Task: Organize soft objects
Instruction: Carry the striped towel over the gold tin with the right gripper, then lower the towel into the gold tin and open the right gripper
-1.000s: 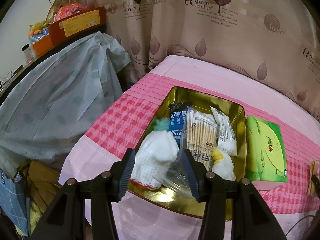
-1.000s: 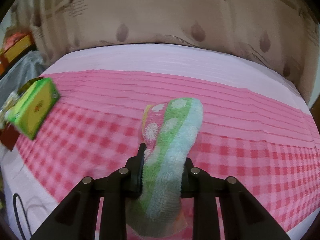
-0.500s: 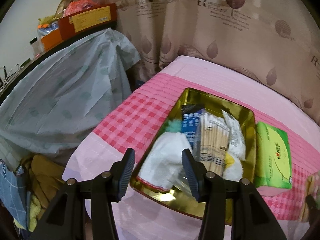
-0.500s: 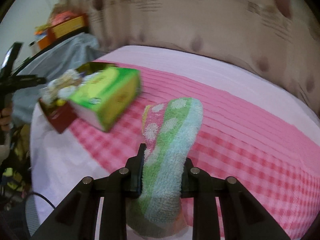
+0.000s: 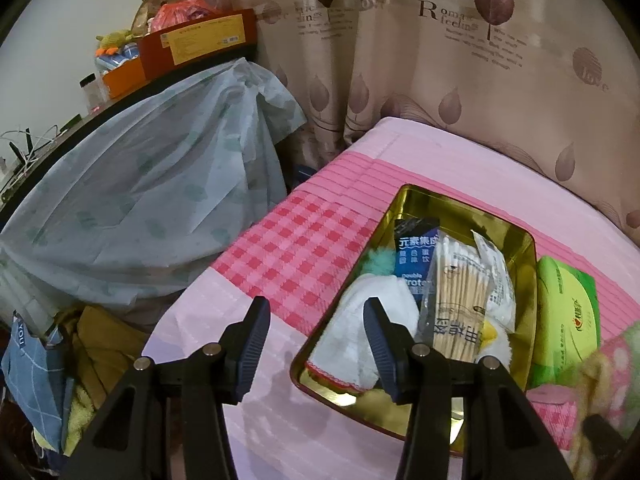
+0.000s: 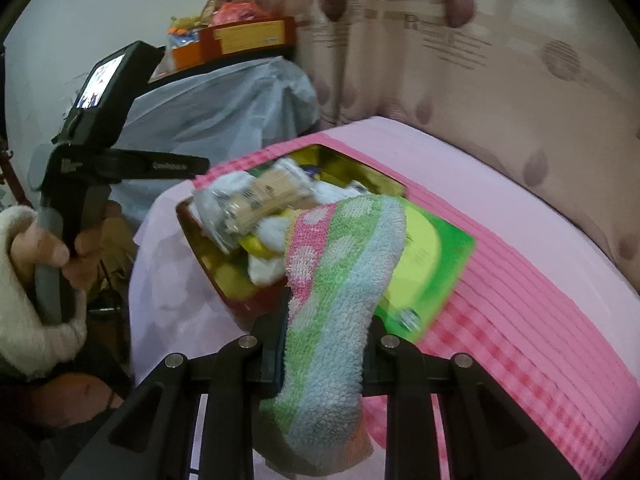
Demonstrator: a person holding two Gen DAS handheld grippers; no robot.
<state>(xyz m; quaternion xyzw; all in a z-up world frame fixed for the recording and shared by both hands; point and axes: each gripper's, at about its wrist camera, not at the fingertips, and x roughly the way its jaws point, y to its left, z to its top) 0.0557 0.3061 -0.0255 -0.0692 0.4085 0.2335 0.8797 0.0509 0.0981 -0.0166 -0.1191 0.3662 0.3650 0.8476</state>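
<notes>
Within the last second the right gripper [image 6: 326, 334], clamped on the striped terry sock [image 6: 340, 292], has swung over toward the gold tin [image 5: 404, 204], presumably to drop it in, while the left gripper [image 5: 316, 344] hovers open and empty at the tin's near edge.

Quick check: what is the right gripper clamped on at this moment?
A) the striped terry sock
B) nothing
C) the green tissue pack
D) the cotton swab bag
A: the right gripper is shut on the striped terry sock, held above the green tissue pack.
</notes>
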